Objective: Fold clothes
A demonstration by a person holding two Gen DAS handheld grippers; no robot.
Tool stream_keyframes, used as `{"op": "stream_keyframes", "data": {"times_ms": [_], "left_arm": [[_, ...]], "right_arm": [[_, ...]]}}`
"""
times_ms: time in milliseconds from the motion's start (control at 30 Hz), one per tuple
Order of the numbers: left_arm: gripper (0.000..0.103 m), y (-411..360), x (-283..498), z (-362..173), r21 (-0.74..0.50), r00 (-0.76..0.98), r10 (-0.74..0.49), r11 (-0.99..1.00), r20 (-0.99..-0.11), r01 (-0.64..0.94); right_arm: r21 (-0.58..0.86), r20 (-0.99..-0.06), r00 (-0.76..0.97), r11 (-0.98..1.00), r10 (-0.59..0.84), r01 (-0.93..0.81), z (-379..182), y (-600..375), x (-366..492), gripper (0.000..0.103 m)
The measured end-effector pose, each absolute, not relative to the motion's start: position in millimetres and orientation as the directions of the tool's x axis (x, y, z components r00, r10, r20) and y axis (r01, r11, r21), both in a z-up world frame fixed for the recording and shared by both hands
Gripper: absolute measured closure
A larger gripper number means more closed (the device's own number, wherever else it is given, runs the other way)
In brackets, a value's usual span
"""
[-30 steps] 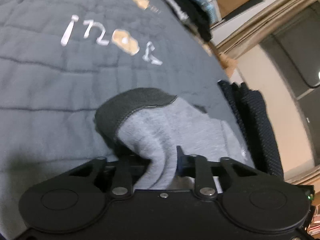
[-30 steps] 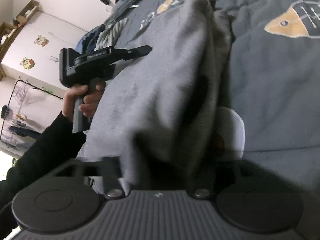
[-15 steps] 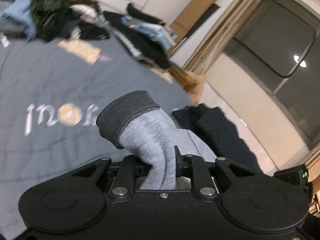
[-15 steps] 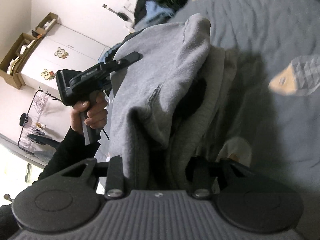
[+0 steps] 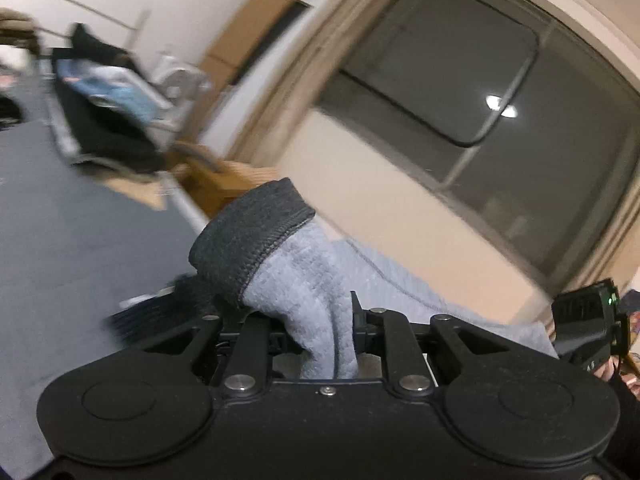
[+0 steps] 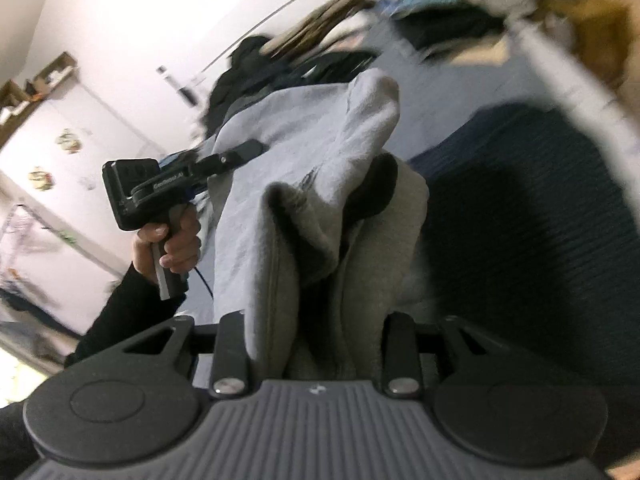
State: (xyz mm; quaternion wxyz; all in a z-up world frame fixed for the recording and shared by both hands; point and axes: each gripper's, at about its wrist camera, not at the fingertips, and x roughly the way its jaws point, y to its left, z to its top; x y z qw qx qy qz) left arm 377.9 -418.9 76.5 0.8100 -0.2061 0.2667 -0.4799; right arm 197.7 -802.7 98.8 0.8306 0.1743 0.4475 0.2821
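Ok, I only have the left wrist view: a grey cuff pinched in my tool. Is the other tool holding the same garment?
Observer: Yes. The right tool is shut on a thick bunch of the grey sweatshirt.
Operator: Is the cloth off the bed?
Observer: The grey cloth spans between both tools; whether its lower edge clears the bed is hidden.
Operator: What lies beneath?
Observer: A dark ribbed garment lies beyond the right tool.

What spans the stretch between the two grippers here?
The grey sweatshirt, stretched from the left gripper to the right gripper; right wrist view shows it.
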Motion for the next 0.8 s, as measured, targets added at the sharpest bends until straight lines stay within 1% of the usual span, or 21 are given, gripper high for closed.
{"op": "stream_keyframes", "data": {"times_ms": [33,100,133,200,233,267,300,333,367,433,467,500,533,567,600,633,667,733,767,800], "left_arm": [[0.086,-440.6,384.8,73.5,-0.596,0.384,-0.896,0.437,-0.224,0.674],[0.086,-480.4,399.1,61.0,-0.610,0.361,-0.907,0.416,-0.219,0.674],[0.086,-498.6,406.6,51.7,-0.619,0.351,-0.909,0.411,-0.224,0.669],[0.086,-532.3,423.1,26.1,-0.635,0.332,-0.905,0.423,-0.265,0.646],[0.086,-549.3,430.9,9.0,-0.641,0.322,-0.897,0.441,-0.302,0.628],[0.084,-562.8,437.5,-7.1,-0.635,0.317,-0.884,0.468,-0.344,0.615],[0.079,-572.9,443.7,-24.6,-0.616,0.324,-0.857,0.514,-0.402,0.597],[0.078,-581.4,447.7,-43.3,-0.583,0.342,-0.818,0.572,-0.463,0.577],[0.071,-578.3,448.5,-51.9,-0.590,0.342,-0.823,0.565,-0.454,0.576],[0.068,-571.7,450.0,-68.4,-0.603,0.343,-0.833,0.552,-0.435,0.576],[0.061,-562.9,447.2,-66.0,-0.597,0.352,-0.837,0.547,-0.420,0.588],[0.050,-554.1,444.6,-63.3,-0.589,0.361,-0.840,0.542,-0.405,0.600],[0.043,-544.5,443.7,-57.3,-0.569,0.379,-0.835,0.550,-0.399,0.611],[0.030,-532.2,442.0,-51.6,-0.546,0.414,-0.817,0.576,-0.400,0.608],[0.022,-520.2,440.2,-45.8,-0.524,0.448,-0.800,0.601,-0.400,0.604],[0.022,-511.7,437.4,-39.0,-0.514,0.474,-0.788,0.616,-0.394,0.597],[0.022,-503.3,435.0,-34.7,-0.520,0.478,-0.788,0.616,-0.388,0.592],[0.022,-486.8,429.5,-26.1,-0.533,0.486,-0.789,0.614,-0.376,0.582],[0.023,-485.6,419.4,-22.1,-0.539,0.467,-0.808,0.589,-0.360,0.602],[0.023,-485.0,409.2,-18.1,-0.546,0.446,-0.826,0.562,-0.343,0.621]], "right_arm": [[0.531,-0.649,0.457,0.792,0.608,-0.300,101.4,-822.0,199.5,0.071],[0.541,-0.656,0.458,0.797,0.600,-0.269,75.6,-852.6,211.3,0.071],[0.546,-0.660,0.457,0.798,0.596,-0.253,61.5,-867.4,217.5,0.070],[0.557,-0.667,0.455,0.800,0.590,-0.221,33.3,-897.2,229.9,0.069],[0.562,-0.671,0.454,0.801,0.587,-0.206,19.3,-912.1,236.1,0.067],[0.555,-0.691,0.454,0.815,0.563,-0.168,-9.7,-924.7,242.8,0.063],[0.549,-0.714,0.453,0.828,0.533,-0.109,-40.2,-934.2,247.7,0.061],[0.543,-0.738,0.450,0.839,0.503,-0.046,-70.6,-943.2,252.2,0.052],[0.563,-0.718,0.470,0.825,0.514,-0.041,-82.5,-949.6,247.9,0.048],[0.612,-0.660,0.515,0.789,0.547,-0.053,-99.9,-961.5,236.3,0.044],[0.635,-0.630,0.537,0.770,0.562,-0.061,-108.6,-967.5,230.5,0.042],[0.658,-0.598,0.558,0.750,0.575,-0.069,-117.3,-973.4,224.7,0.042],[0.647,-0.595,0.573,0.759,0.564,-0.076,-114.0,-975.6,222.4,0.040],[0.632,-0.604,0.580,0.772,0.547,-0.070,-109.2,-977.9,222.1,0.035],[0.618,-0.614,0.586,0.784,0.529,-0.061,-104.6,-980.3,222.0,0.029],[0.600,-0.618,0.604,0.798,0.503,-0.051,-98.3,-982.9,217.2,0.022],[0.581,-0.621,0.623,0.813,0.475,-0.040,-91.7,-985.5,211.5,0.019],[0.544,-0.624,0.660,0.839,0.418,-0.018,-78.5,-990.6,200.3,0.019],[0.524,-0.624,0.677,0.851,0.389,-0.005,-71.9,-993.2,194.7,0.019],[0.540,-0.587,0.706,0.841,0.397,-0.024,-65.5,-996.5,188.5,0.019]]}}
